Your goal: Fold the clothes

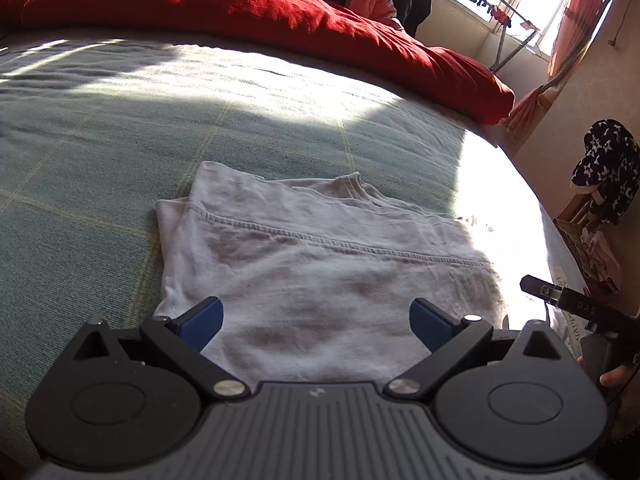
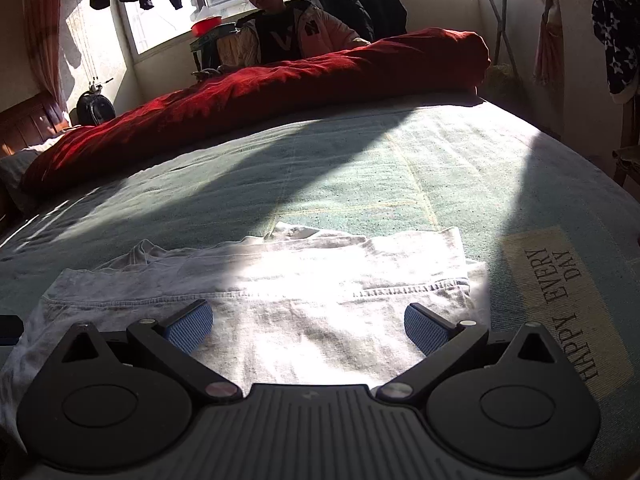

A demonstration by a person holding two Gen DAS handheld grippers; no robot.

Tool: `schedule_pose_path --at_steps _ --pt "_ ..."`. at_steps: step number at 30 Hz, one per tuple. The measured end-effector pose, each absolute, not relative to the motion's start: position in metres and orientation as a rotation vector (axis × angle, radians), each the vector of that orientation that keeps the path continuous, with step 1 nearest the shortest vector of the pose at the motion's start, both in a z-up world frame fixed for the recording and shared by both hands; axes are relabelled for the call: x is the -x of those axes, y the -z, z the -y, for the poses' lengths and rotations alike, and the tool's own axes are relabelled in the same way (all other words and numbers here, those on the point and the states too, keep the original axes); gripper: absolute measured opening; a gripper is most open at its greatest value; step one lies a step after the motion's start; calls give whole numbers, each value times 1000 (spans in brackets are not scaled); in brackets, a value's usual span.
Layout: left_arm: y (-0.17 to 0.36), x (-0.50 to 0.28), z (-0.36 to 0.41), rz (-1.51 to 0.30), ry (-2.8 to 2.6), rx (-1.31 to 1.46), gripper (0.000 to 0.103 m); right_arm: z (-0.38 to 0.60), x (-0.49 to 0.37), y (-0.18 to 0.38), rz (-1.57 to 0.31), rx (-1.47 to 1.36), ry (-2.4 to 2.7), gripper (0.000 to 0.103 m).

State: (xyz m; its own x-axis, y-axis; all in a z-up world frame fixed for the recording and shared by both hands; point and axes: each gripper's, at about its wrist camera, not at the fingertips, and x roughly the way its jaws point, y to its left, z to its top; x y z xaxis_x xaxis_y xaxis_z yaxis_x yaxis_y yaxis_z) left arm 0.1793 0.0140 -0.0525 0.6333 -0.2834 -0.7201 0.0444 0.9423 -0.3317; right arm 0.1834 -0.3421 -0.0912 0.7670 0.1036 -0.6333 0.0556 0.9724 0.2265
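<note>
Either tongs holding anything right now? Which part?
Nothing held. Left tongs and right tongs are both open above the folded white T-shirt.

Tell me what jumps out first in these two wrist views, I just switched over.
A folded white cotton T-shirt with a stitched hem lies flat on the green checked bedspread, directly ahead of both open tongs, left and right. Behind it, a rumpled red quilt runs along the far edge of the bed, with a seated person beyond it by the sunlit windows.
</note>
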Motion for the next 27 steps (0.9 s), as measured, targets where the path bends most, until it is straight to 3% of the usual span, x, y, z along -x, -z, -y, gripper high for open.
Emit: schedule_pose_path --at_steps 5,10,18,27 --pt "50 -172 -14 -872 208 293 99 356 -194 97 -738 -266 83 103" --pt "56 -173 4 -892 253 280 99 346 -143 86 -724 -305 13 103" --pt "69 -153 29 -926 306 201 99 325 -68 106 -768 -48 -1 103" --pt "68 -137 33 -934 306 185 99 330 -59 89 -732 -211 -69 103"
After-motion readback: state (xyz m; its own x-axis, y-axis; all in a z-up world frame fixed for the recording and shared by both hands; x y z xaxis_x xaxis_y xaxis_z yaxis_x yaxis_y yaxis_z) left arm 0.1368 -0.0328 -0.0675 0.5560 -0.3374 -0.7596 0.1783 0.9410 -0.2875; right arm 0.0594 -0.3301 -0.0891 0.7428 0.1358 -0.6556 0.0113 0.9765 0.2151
